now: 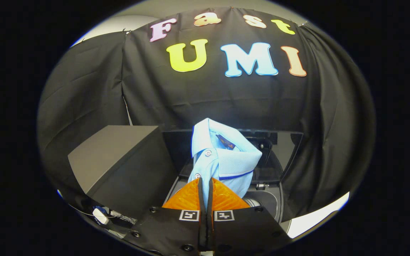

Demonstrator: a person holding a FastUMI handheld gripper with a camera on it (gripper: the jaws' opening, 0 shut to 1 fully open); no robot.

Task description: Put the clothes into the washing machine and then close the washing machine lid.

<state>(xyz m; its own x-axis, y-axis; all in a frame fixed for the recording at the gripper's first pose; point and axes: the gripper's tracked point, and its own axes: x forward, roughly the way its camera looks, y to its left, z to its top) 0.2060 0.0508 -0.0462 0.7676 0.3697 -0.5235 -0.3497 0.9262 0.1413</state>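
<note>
The light blue shirt (222,156) is hanging at frame centre, pinched between the orange fingers (187,199) of the gripper (205,193). It is hiding most of the washing machine (269,202) opening below; the raised lid (283,149) is standing behind. A grey box (119,160) is sitting at left.

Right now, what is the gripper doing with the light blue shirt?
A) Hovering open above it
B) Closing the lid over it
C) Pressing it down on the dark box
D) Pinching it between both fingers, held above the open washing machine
D: the gripper has both orange fingers closed on the light blue shirt, which hangs over the washing machine, its lid standing raised.
</note>
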